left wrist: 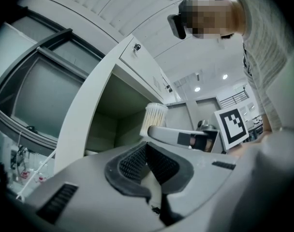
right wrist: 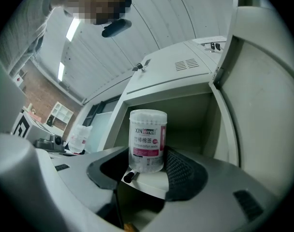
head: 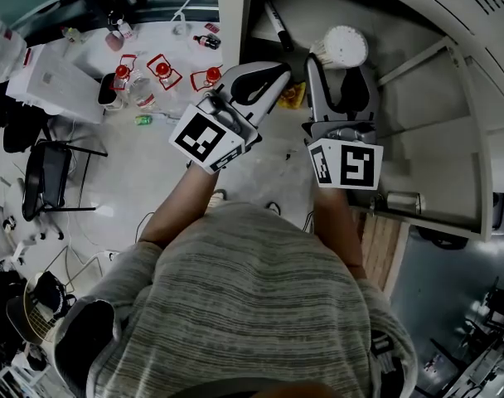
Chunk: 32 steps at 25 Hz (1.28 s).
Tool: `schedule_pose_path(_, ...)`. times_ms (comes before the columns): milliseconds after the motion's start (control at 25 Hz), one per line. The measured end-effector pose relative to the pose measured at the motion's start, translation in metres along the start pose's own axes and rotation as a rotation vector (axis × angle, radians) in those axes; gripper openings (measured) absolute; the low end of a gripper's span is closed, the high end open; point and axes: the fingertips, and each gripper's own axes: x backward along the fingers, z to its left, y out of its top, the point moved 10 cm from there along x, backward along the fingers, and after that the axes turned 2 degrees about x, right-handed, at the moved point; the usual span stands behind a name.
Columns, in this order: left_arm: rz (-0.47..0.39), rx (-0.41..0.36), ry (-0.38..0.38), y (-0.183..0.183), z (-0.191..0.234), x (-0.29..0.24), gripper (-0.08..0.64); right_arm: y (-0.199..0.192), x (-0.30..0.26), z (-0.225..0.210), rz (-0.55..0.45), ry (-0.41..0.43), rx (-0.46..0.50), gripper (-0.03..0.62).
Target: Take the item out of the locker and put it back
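Right fingers: the right gripper (right wrist: 148, 151) has its fingers (right wrist: 185, 170) set wide and pressed on both sides of the cotton swab jar (right wrist: 147, 139), low on its body.
Left fingers: the left gripper (left wrist: 146, 148) has its tips together with nothing between them. It hangs just outside the locker (right wrist: 185, 105).
Item: the jar is upright at the front of the locker shelf (head: 302, 11). No view shows whether its base rests on the shelf or is just off it.
Risk, slip: the jar is smooth, round plastic and is held low, so it would probably tilt or twist in the pads if the hand rolls.
Risk, pen: a black pen (head: 278, 25) lies on the shelf near the jar. A low sweep could knock it off the edge.
Risk, frame: the open door (right wrist: 268, 95) and the locker's side wall are close by, so a wide swing could clip them and jar the grip.
Surface: the shelf is pale, smooth painted metal and gives little friction.
Room: a light floor (head: 144, 189) lies below, with red-capped bottles (head: 162, 70), a dark chair (head: 45, 177) and loose cables. Strip lights run along the ceiling.
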Motion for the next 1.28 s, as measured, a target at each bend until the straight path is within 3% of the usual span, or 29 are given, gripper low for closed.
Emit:
schedule_pose_path(480,-0.006,0.009,0.022,-0.001,0.005,-0.001,0.008,-0.036,-0.037,-0.024,0.195,-0.065,-0.092,0.239)
schedule_pose_path(840,0.008,0.001,0.023,-0.004,0.004,-0.001,0.008,-0.053,-0.054,-0.031,0.32,-0.109,-0.095,0.241)
schedule_pose_path(1280,0.017,-0.001,0.019,-0.004,0.004,-0.001,0.008,-0.054,-0.058,-0.03,0.336,-0.097,-0.106,0.242)
